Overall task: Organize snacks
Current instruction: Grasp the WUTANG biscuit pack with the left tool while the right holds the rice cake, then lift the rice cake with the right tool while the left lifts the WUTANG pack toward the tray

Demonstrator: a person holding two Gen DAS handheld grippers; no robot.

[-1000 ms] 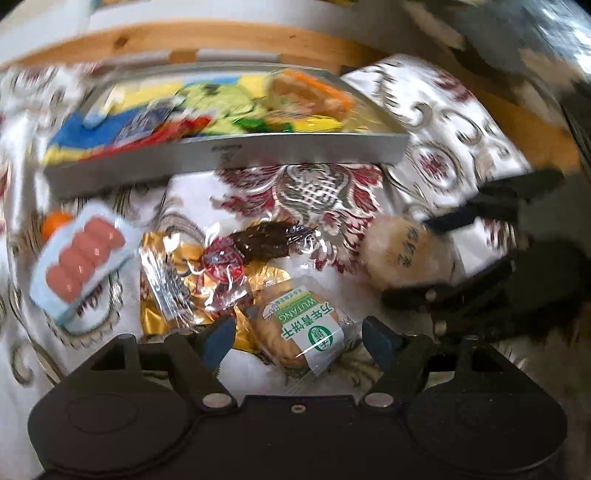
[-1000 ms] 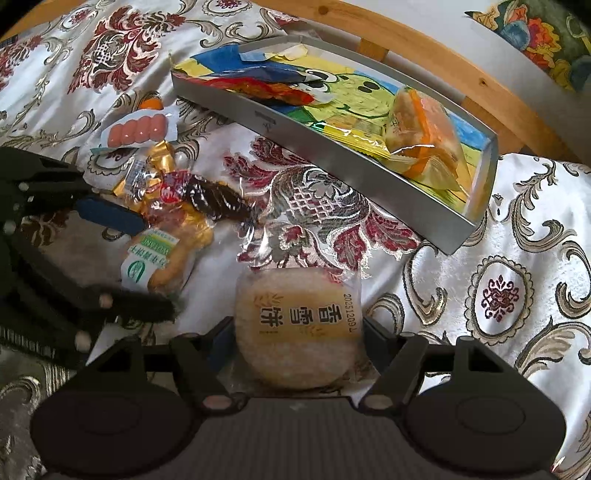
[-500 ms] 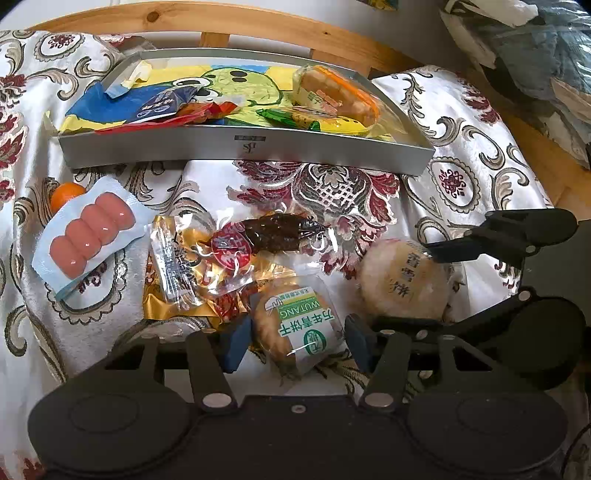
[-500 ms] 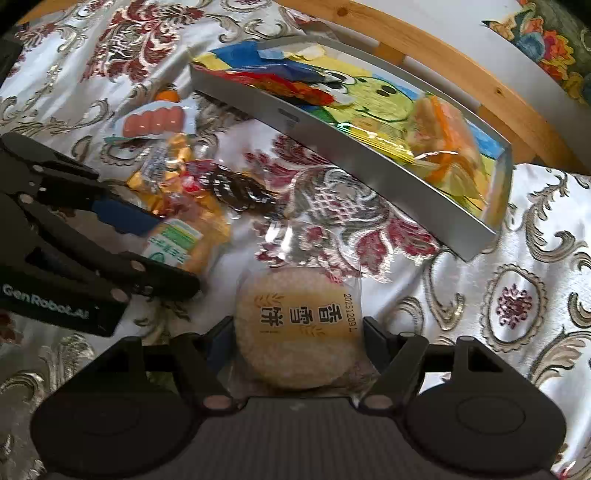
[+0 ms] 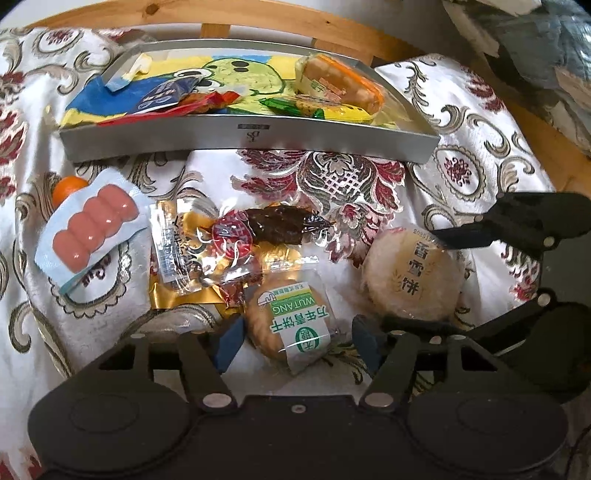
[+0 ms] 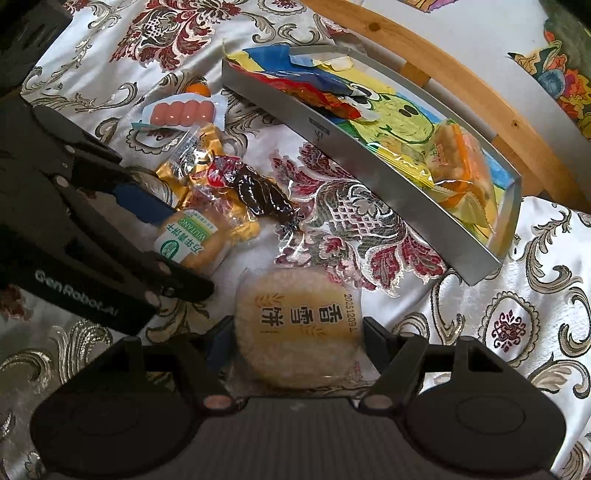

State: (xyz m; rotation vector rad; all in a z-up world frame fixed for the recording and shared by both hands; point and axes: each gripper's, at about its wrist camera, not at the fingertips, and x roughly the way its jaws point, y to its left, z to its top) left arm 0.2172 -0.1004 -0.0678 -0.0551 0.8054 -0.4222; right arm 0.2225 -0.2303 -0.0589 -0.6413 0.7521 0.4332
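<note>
Floral cloth [image 5: 354, 177] is covering the bench, with a wooden rail running behind. On it a grey tray [image 5: 251, 138] is holding several wrapped snacks, while loose ones are lying in front: a sausage pack [image 5: 92, 229], a dark dried snack [image 5: 284, 225] and gold wrappers [image 5: 184, 254]. The left hand-held gripper [image 5: 295, 338] is sitting with fingers apart around a green-labelled biscuit pack [image 5: 291, 325]. The right hand-held gripper [image 6: 299, 341] is straddling a round rice cracker [image 6: 299, 328], fingers apart at its edges.

Glossy white cloth [image 5: 476, 122] with red-and-gold damask pattern covers surface; pale wooden rail [image 6: 436, 55] behind; white wall [image 6: 480, 33] beyond; daylight.
</note>
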